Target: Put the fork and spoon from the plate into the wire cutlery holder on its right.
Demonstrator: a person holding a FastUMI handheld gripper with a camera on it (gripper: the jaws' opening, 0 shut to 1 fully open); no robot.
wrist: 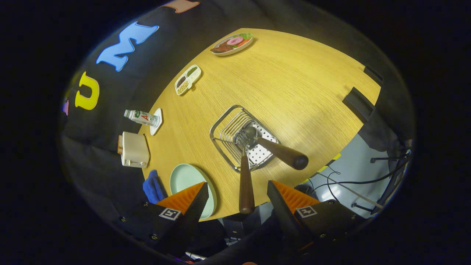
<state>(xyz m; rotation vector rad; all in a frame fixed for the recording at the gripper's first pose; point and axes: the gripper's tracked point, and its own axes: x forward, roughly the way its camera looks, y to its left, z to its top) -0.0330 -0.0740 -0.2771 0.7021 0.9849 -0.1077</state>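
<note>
Wooden table (294, 73): fork (245, 176) stands between open jaws, unheld.

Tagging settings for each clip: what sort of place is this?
Probably a staged dining setup in a recording booth: a wooden table with a food plate, a toaster, and black cloth around it. The tongs hang open.

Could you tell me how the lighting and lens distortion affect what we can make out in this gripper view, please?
Gripper view: fisheye bends the table edge into curves; light falls brightest on its middle, dimming outward; the wire cutlery holder with fork and spoon is sharp; the open tongs, holding nothing, lie in shade; the far food plate is small but legible.
</note>
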